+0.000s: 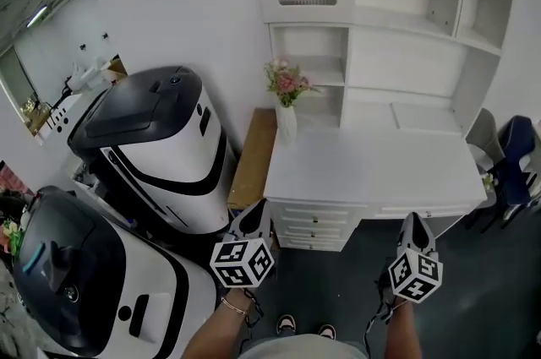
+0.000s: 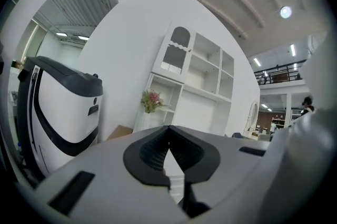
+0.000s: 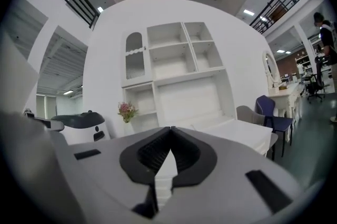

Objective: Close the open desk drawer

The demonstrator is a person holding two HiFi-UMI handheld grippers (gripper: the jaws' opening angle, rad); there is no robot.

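L gripper & R gripper are both empty, fingers pinched together w/ nothing betw. them, held level facing the white desk. The drawers sit under desk's front edge, left side, and all look flush. Flower vase stands at back-left corner.

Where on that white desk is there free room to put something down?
The desk top is bare from the flower vase at its back left corner to the right edge by the chairs. Crowded: the floor at left, with two big machines.
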